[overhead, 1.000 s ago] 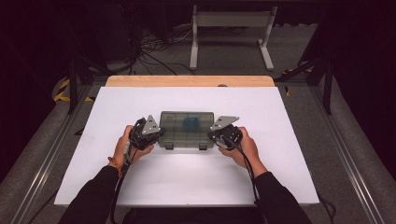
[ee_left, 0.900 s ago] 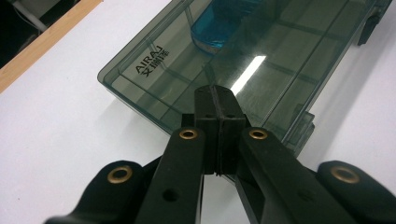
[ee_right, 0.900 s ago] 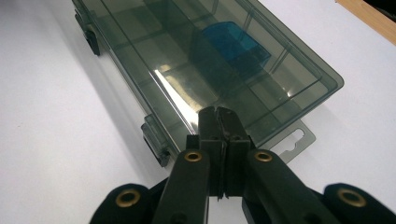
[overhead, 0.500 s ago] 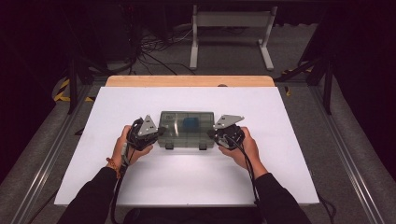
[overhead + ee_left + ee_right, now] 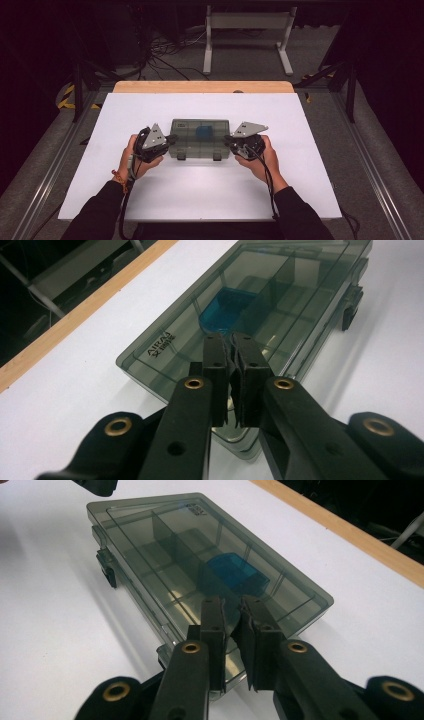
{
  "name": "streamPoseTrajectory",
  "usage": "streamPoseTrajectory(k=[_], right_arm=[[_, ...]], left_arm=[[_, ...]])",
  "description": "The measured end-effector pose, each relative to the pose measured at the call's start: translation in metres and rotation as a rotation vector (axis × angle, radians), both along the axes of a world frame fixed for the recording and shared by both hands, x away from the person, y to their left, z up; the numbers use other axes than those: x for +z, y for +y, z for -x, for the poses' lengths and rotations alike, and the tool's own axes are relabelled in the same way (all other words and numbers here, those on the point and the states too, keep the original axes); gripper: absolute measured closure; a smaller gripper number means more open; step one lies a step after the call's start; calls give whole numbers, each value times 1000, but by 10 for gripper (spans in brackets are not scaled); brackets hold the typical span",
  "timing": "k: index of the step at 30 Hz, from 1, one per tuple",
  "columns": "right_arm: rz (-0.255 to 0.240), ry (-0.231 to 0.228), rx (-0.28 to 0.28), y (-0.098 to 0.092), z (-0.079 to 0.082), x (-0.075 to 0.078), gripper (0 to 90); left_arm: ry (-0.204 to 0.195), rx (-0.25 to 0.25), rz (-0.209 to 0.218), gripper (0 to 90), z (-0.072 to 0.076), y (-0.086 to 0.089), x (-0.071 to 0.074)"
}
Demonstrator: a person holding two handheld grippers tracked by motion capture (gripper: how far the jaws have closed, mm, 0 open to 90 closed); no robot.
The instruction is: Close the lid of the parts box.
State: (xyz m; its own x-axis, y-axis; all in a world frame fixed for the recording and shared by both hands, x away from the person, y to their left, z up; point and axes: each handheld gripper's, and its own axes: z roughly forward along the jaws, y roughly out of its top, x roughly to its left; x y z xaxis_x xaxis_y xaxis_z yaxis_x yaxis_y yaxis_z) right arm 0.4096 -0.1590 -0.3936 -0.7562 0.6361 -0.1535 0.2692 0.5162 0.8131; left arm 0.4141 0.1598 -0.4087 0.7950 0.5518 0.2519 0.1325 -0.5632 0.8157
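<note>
A smoky plastic box (image 5: 200, 138) with its lid down is laid flat near the middle of the white surface (image 5: 310, 165), latches toward the person, a blue item (image 5: 227, 307) kept in one compartment. The left claw (image 5: 169, 142) is set at the box's left end and the right claw (image 5: 231, 144) at its right end, probably so that the box is steadied from both sides. Both claws have just been opening slightly; their jaws stand nearly together above the lid's edge, and nothing is seen clamped between them.
</note>
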Motion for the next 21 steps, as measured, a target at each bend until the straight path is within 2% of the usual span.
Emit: streamPoseTrajectory(k=[4,6,13,18,21], right_arm=[[1,-16,0,0,2,0,783],[-14,-18,4,0,3,0,775],[-9,-24,8,3,2,-2,698],[-29,-32,4,5,2,-2,539],[-25,-37,-2,7,2,-3,483]], left_arm=[[-10,-4,16,819,1,2,2],[-16,-8,17,813,1,3,3],[-13,-15,39,711,2,4,3],[-9,-15,42,591,2,3,3],[-9,-14,43,546,2,3,2]])
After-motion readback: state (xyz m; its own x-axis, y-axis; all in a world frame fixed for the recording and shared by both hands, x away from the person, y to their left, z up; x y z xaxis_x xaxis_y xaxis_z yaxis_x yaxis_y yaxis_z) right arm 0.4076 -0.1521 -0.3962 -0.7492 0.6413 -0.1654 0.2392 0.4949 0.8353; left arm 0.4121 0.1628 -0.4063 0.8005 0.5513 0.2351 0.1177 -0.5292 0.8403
